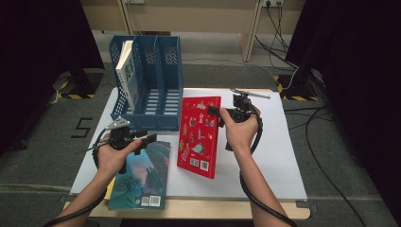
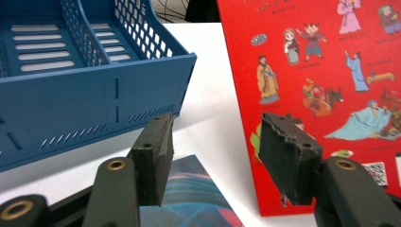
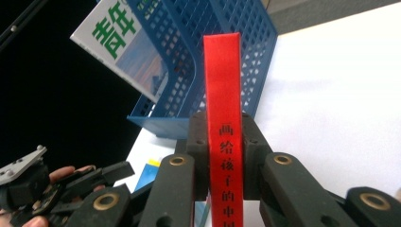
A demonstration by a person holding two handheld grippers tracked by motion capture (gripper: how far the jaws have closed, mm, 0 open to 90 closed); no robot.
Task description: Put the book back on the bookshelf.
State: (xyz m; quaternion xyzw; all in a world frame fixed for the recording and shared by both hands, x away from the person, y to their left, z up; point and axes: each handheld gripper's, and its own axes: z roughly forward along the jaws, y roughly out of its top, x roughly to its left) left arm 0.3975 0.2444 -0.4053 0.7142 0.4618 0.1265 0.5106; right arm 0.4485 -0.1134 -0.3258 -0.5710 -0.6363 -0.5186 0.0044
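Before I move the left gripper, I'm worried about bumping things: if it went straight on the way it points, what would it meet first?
Probably the red book, which the right gripper holds tilted up. The left gripper is open and empty, the book's cover showing behind its jaws. The blue file rack sits off to one side. Depth is unclear.

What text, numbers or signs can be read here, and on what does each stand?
"画给孩子的中": spine of the red picture book, cut off below.
"青年": cover of the white magazine in the blue plastic file rack.
"5": marked on the grey floor.
Barcodes, QR codes, cover captions: too small.
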